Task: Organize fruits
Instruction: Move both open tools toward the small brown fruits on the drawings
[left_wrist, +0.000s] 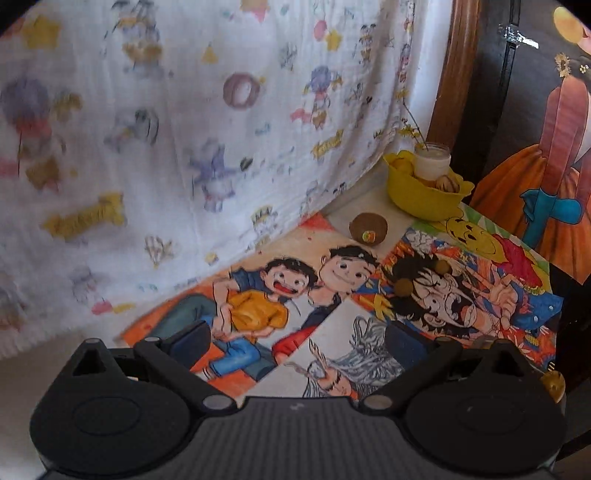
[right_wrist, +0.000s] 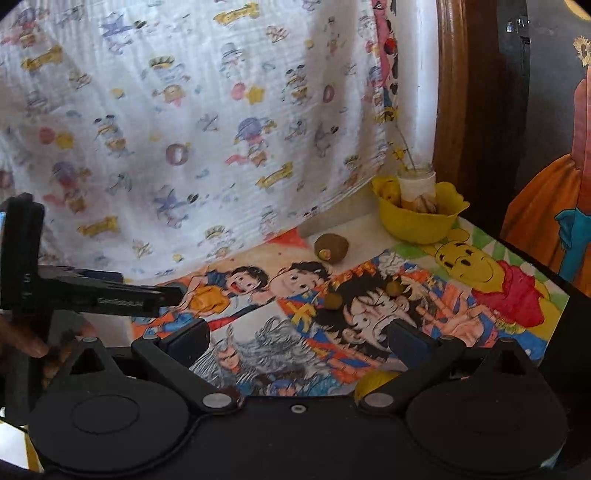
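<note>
Fingers spread wide on both my grippers, left gripper (left_wrist: 299, 339) and right gripper (right_wrist: 297, 338), nothing held. Kiwi (left_wrist: 368, 228) lies ahead and slightly right, just beside the yellow bowl (left_wrist: 421, 201); neither hand looks clearly nearer.

both wrist views: low, facing far corner | shared: yellow bowl (left_wrist: 421, 199) (right_wrist: 417, 225)
</note>
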